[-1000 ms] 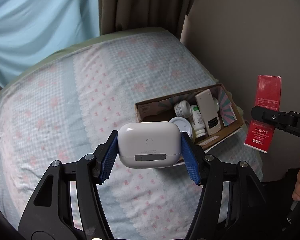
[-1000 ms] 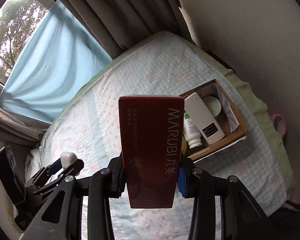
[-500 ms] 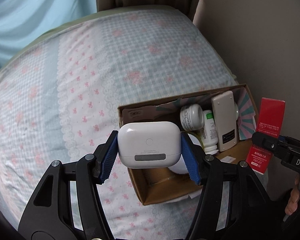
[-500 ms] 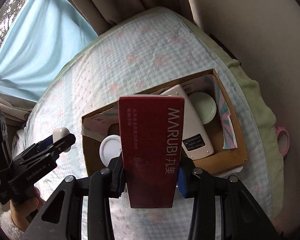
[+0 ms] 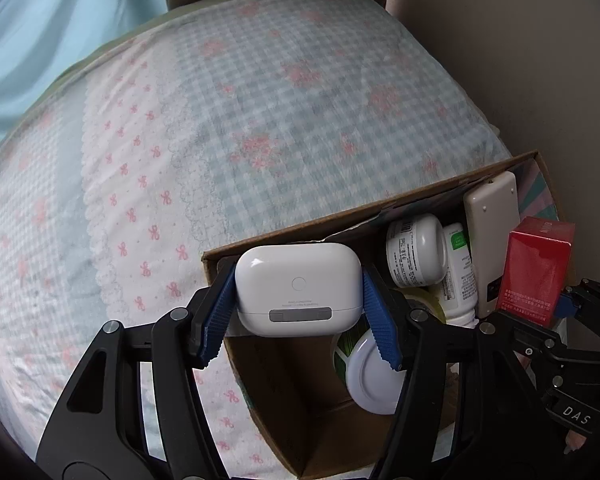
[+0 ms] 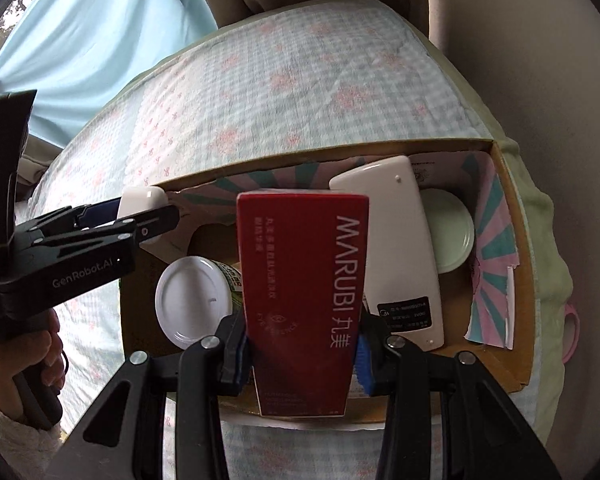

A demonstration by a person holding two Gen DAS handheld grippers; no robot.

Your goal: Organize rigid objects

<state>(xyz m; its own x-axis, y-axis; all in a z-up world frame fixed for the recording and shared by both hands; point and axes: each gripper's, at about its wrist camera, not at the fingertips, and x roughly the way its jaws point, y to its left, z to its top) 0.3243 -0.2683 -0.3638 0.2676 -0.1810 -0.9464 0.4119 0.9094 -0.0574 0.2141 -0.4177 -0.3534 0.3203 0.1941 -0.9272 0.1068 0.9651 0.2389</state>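
My left gripper (image 5: 300,316) is shut on a white earbud case (image 5: 298,288) and holds it over the left end of an open cardboard box (image 5: 260,380). My right gripper (image 6: 302,344) is shut on a red MARUBI carton (image 6: 304,292), upright over the middle of the box (image 6: 516,280). The carton also shows in the left wrist view (image 5: 536,272), and the case in the right wrist view (image 6: 140,200). In the box lie a white remote (image 6: 400,248), white bottles (image 5: 416,248), a white-lidded jar (image 6: 194,300) and a pale green lid (image 6: 448,236).
The box sits on a bed with a checked, pink-patterned sheet (image 5: 220,120), near its right edge by a beige wall (image 5: 540,60). Blue and brown curtains (image 6: 100,20) hang behind the bed. A pink object (image 6: 572,320) lies beyond the bed's right side.
Both grippers have moved forward and down toward the box, which now fills more of each view. The carton and the case stay gripped.
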